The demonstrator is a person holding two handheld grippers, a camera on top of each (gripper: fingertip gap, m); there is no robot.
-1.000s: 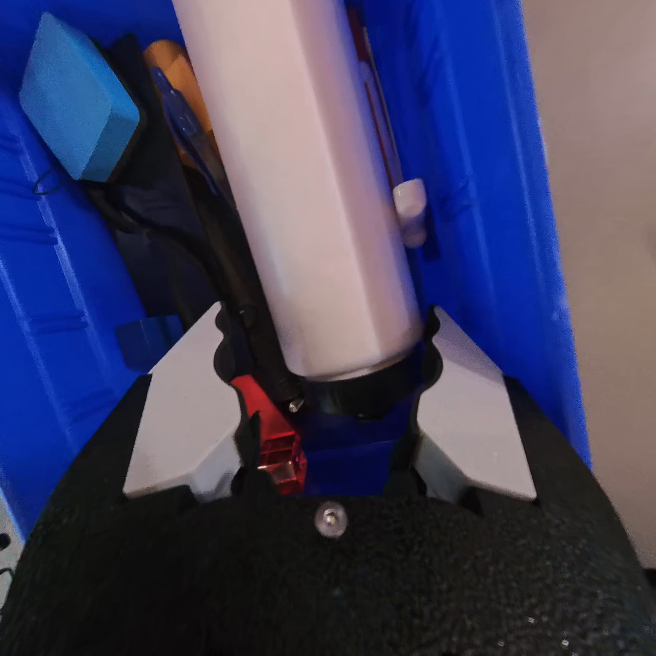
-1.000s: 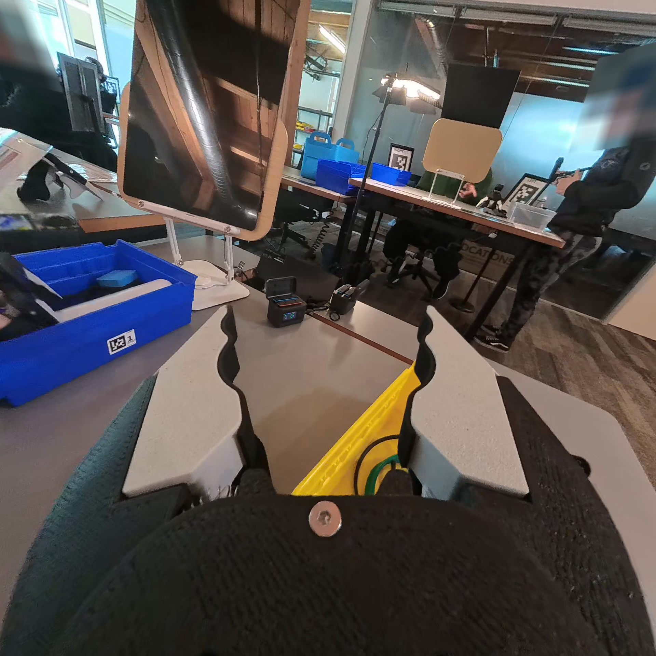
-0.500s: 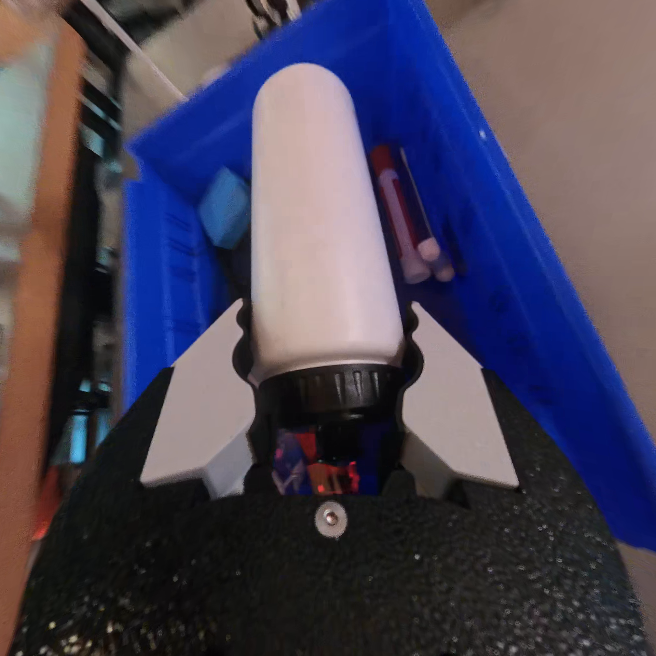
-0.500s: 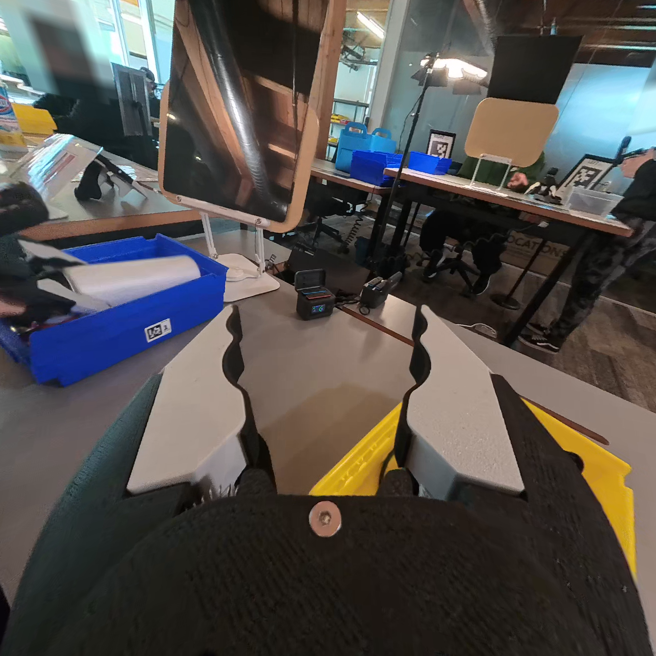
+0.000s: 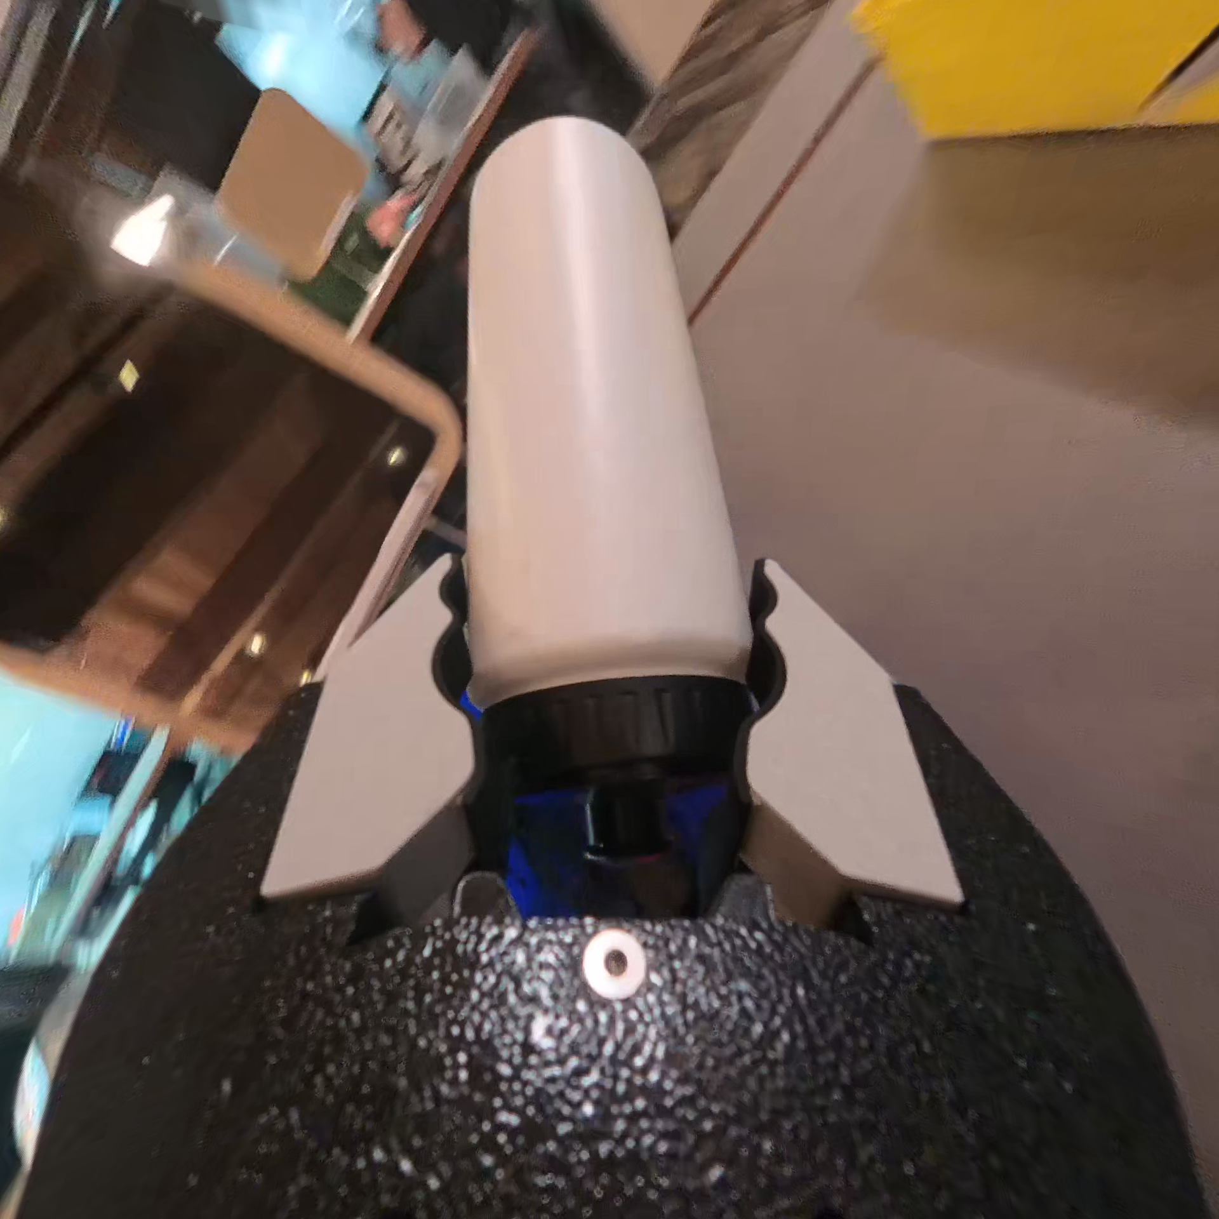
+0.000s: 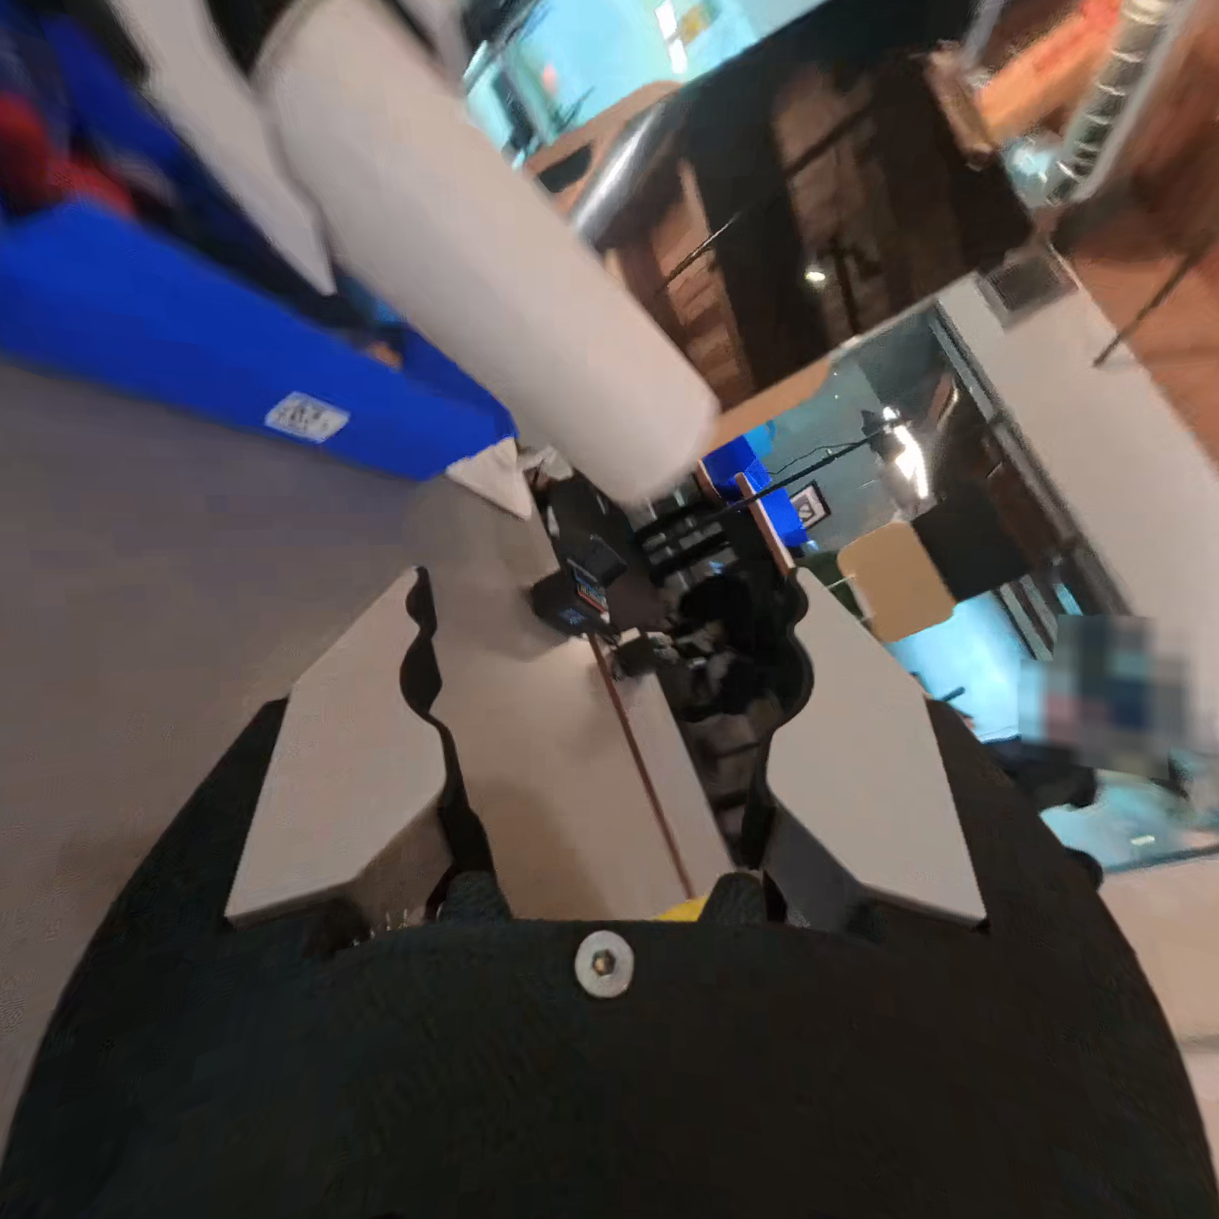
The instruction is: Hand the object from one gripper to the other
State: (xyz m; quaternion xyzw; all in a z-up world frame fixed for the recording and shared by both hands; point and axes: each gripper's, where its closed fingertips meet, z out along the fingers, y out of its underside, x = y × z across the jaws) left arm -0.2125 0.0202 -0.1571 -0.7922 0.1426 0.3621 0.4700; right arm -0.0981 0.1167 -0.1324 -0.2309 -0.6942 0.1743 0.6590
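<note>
A white bottle with a black screw cap sticks out from my left gripper, which is shut on its cap end and holds it in the air above the table. In the right wrist view the same bottle slants across the upper left, blurred, with the left gripper's finger beside it. My right gripper is open and empty, below the bottle's free end and apart from it.
A blue bin sits on the grey table at the left. A yellow bin is at the far right. A framed mirror on a stand is behind. A small black device lies on the table.
My left gripper has closed on the bottle, lifted it out of the blue bin and swung it toward the right gripper. The right gripper has tilted and turned toward the bottle, staying open.
</note>
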